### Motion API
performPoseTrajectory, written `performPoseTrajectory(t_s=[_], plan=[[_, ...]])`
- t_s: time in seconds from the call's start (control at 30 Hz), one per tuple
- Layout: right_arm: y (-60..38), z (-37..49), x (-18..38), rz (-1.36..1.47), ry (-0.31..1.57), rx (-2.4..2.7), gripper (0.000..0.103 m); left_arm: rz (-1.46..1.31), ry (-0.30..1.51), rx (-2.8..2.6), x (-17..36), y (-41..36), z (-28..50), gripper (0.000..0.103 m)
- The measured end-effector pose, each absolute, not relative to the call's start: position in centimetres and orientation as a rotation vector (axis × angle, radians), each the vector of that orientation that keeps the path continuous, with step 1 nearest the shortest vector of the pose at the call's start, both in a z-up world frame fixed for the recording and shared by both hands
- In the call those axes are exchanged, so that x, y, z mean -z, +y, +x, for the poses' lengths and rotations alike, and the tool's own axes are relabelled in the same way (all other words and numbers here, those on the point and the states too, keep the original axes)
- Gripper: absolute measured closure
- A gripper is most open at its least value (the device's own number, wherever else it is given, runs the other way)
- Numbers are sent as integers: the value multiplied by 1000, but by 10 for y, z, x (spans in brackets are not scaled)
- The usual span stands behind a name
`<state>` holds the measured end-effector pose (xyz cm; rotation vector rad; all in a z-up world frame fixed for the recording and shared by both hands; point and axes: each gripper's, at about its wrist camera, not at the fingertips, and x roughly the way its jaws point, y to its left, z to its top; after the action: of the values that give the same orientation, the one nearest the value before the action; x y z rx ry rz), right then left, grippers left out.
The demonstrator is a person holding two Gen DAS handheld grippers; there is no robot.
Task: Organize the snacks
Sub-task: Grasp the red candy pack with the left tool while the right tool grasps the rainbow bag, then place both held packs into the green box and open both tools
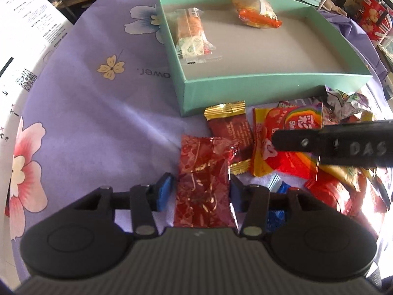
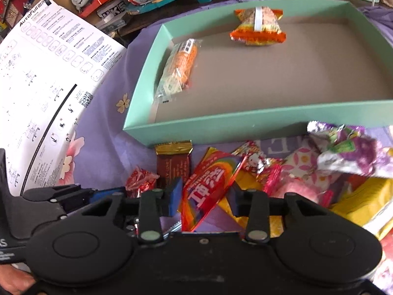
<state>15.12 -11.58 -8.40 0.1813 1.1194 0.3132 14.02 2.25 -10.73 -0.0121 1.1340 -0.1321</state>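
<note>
1. The left gripper [image 1: 200, 191] straddles a dark red patterned candy wrapper [image 1: 203, 184]; its blue pads sit at the wrapper's sides, and whether they press yet I cannot tell.
2. The right gripper [image 2: 205, 198] brackets a red rainbow-striped snack packet [image 2: 211, 184], its jaws part-way in, with a gap showing at the left pad.
3. Judgement: squeeze both fully before lifting, since thin foil slips; keep neighbouring sweets out of the jaws.
4. Beyond lies the brown chocolate bar with gold ends [image 1: 229, 130], against the near wall of the mint-green box [image 1: 270, 88].
5. Inside the box, an orange biscuit pack [image 1: 190, 34] lies along the left wall, an orange puffed snack bag [image 1: 255, 11] near the far edge; place new ones on bare floor.
</note>
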Motion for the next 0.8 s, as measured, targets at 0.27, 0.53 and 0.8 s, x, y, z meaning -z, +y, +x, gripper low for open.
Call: performPoseTrajectory(t_s=[0.27, 0.53, 0.8], plan=[[-120, 141, 78, 205, 1075, -294, 85, 6, 1093, 107, 104, 21, 135, 68], [-130, 125, 56, 226, 1036, -320, 86, -14, 1040, 112, 79, 27, 118, 68], [-144, 120, 12, 234, 932, -334, 86, -18, 929, 135, 29, 24, 117, 68]])
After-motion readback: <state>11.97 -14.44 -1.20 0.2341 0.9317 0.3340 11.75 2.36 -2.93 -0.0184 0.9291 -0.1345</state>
